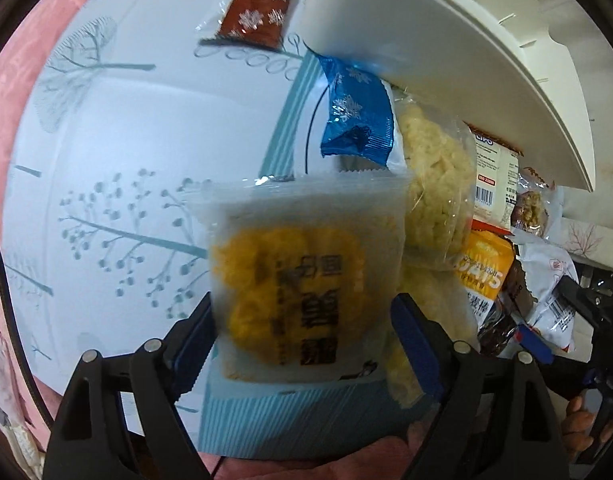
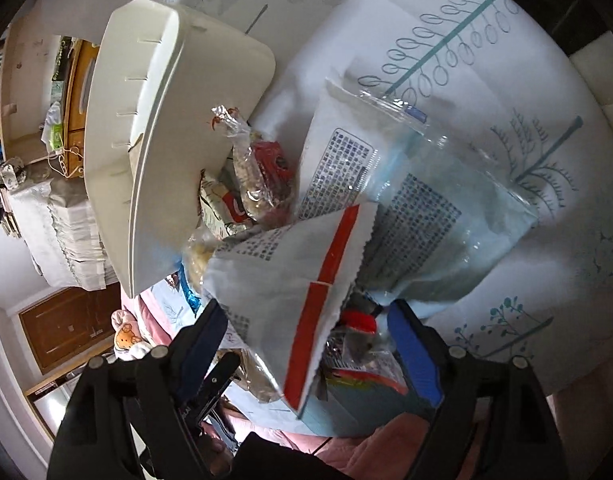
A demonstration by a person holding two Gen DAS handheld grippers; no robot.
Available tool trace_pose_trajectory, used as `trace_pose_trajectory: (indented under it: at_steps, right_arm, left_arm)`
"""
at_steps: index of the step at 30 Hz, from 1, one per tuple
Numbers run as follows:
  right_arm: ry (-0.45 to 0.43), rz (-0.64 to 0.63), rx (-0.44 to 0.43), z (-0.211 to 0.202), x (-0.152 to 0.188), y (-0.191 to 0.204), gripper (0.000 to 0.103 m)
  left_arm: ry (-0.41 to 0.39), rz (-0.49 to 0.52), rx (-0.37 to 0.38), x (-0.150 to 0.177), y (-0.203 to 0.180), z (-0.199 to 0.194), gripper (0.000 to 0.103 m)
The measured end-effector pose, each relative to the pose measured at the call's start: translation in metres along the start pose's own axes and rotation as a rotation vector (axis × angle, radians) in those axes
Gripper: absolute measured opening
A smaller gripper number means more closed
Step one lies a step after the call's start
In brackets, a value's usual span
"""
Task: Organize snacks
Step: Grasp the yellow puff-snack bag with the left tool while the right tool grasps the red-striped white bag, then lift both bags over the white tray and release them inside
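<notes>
- Gripping a frosted packet of yellow snack (image 1: 306, 280), the left gripper (image 1: 302, 328) has both pads pressed to its sides; the packet's long axis points away from the camera.
- Beyond it lie a blue wrapper (image 1: 356, 120), a brown wrapper (image 1: 262, 8) and a white tray (image 1: 446, 60) on the tree-print cloth (image 1: 106, 140).
- The right gripper (image 2: 306, 344) stands wide apart around a white packet with a red stripe (image 2: 294, 280); whether it touches, I cannot tell.

Place: you're in a home bedroom.
Bedding: tree-print sheet (image 1: 106, 128) over a pink blanket (image 1: 10, 92).
Furniture: wooden door (image 2: 66, 324), cluttered shelf (image 2: 22, 92).
Toy: plush (image 2: 126, 338).
</notes>
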State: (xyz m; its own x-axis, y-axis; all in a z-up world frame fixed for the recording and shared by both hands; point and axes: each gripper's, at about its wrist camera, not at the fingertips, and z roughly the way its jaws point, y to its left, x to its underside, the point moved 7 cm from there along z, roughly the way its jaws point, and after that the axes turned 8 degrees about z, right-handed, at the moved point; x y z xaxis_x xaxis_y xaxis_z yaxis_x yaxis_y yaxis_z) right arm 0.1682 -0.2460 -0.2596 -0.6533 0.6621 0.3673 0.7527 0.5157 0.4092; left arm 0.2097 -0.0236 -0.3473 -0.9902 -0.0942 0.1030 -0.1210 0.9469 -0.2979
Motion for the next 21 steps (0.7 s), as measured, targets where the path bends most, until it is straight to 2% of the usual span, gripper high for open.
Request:
trace_pose_trajectory:
  at_steps: [3, 9, 15, 21]
  right_arm:
    - [0.001, -0.010, 0.011, 0.003, -0.002, 0.009, 0.082]
    - [-0.013, -0.018, 0.015, 0.009, -0.008, 0.020, 0.081]
    - [-0.018, -0.069, -0.011, 0.011, -0.006, 0.037, 0.057]
    - [-0.014, -0.084, 0.001, 0.011, 0.000, 0.040, 0.049]
  left_arm:
    - [0.021, -0.005, -0.015, -0.003, 0.001, 0.009, 0.085]
    - [0.043, -0.036, 0.007, -0.003, 0.005, 0.020, 0.082]
    - [0.043, -0.029, 0.007, -0.005, 0.007, 0.018, 0.076]
    - [0.065, -0.039, -0.012, 0.008, 0.019, 0.003, 0.072]
